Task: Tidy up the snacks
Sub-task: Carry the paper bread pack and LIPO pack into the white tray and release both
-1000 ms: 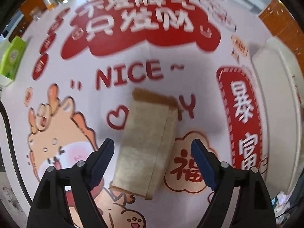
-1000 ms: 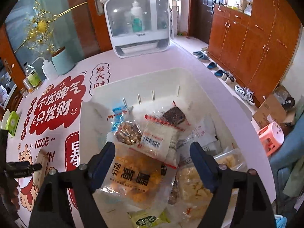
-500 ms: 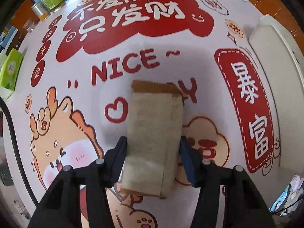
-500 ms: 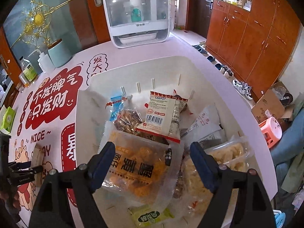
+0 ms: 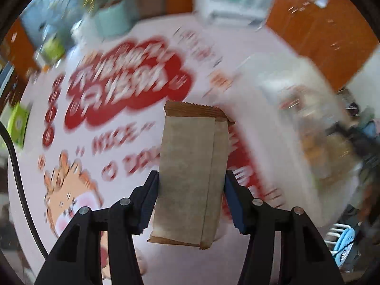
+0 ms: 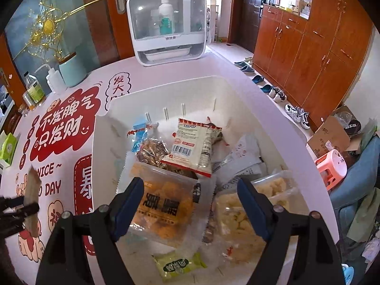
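- My left gripper (image 5: pixel 191 197) is clamped on a tan snack packet (image 5: pixel 190 173), one pad on each long edge near its lower end, and the packet is raised off the table, its crimped top pointing away from me.
- It looks light and flat, a thin wrapper that gives a little; a firm squeeze could crush whatever is inside, so I judge the side-edge hold right, with pressure kept modest.
- Being held low, the long end could droop or swivel between my pads.
- My right gripper (image 6: pixel 191 204) hangs with fingers apart and nothing between them, above the white bin (image 6: pixel 239 87).
- Directly under it lie a clear bag of orange puffs (image 6: pixel 163 209) and a bag of pale pieces (image 6: pixel 239 216), both crinkly and likely slippery.
- Farther in, a white barcode packet (image 6: pixel 193 144) rests on a dark nutty snack (image 6: pixel 152 148); a blue wrapper (image 6: pixel 138 134) lies behind.
- Beyond the bin, on the printed tablecloth (image 6: pixel 61 123), stands a white cabinet (image 6: pixel 166 23).
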